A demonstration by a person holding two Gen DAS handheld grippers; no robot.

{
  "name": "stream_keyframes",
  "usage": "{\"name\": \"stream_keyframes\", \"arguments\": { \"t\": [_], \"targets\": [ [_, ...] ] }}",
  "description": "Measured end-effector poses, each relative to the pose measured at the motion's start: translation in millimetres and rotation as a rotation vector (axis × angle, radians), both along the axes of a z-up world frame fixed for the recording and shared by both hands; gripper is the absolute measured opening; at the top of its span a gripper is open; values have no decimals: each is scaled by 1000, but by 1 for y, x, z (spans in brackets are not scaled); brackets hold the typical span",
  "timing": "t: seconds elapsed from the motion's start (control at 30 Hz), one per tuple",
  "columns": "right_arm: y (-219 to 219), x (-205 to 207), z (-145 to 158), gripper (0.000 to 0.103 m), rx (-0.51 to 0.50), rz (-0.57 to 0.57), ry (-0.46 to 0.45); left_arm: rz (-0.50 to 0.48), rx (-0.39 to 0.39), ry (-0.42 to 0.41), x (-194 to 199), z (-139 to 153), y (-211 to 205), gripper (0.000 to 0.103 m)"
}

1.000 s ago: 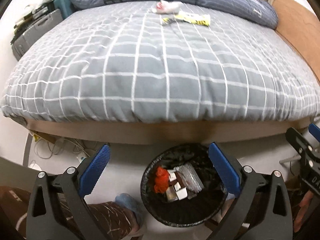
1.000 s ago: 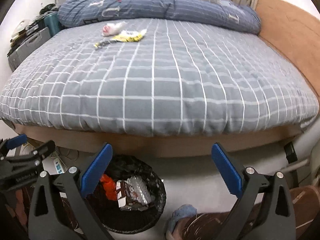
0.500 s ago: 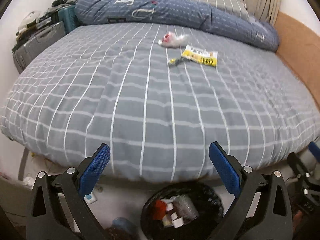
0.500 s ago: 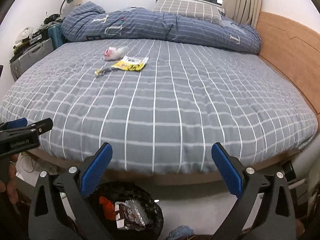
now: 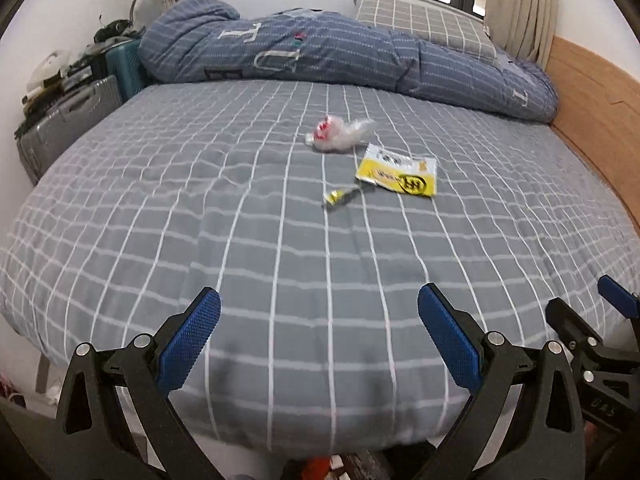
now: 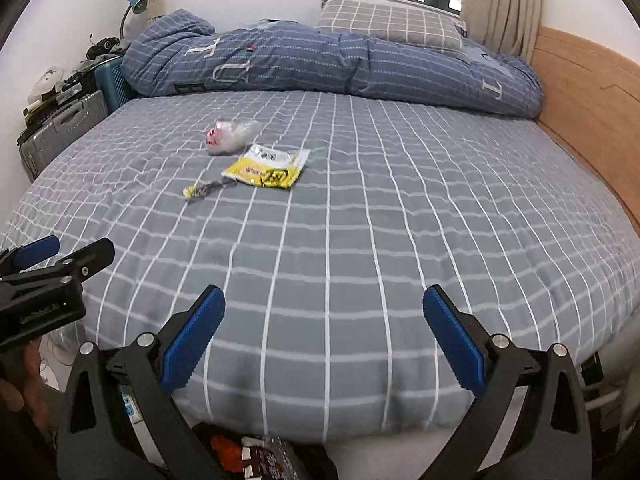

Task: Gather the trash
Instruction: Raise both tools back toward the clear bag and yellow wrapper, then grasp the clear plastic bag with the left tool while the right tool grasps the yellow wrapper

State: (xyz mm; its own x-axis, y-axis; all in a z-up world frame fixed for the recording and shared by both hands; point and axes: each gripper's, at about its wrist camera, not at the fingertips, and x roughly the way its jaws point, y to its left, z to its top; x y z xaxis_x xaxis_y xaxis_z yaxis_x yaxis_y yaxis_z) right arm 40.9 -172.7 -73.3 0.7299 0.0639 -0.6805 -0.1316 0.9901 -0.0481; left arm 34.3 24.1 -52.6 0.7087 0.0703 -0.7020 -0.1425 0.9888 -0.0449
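Note:
Three pieces of trash lie on the grey checked bed: a crumpled clear wrapper with red print (image 5: 338, 135) (image 6: 231, 136), a flat yellow packet (image 5: 398, 176) (image 6: 269, 168) and a small yellow-tipped strip (image 5: 340, 196) (image 6: 206, 189). My left gripper (image 5: 318, 314) is open over the bed's near edge, far short of them. My right gripper (image 6: 322, 308) is open too, with nothing between its fingers. The trash bin (image 6: 256, 460) with red and silver wrappers peeks in at the bottom edge, below the mattress.
A rolled blue duvet (image 5: 320, 56) and a checked pillow (image 6: 392, 24) lie at the head of the bed. A wooden board (image 6: 588, 92) runs along the right side. A grey suitcase (image 5: 60, 120) and clutter stand at the left.
Both grippers have risen from the bin at floor level and now look across the bed top. The bin has slid almost out of view. Both stay open.

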Motion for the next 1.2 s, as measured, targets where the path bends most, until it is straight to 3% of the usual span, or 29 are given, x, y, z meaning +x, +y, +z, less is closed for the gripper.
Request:
{"name": "stream_keyframes", "arguments": {
  "t": [0.8, 1.2],
  "targets": [
    [8, 152, -2, 95, -11, -3, 28, -8, 2, 19, 175, -6, 17, 97],
    [5, 191, -5, 95, -35, 38, 42, -45, -46, 33, 268, -26, 26, 96]
  ]
}}
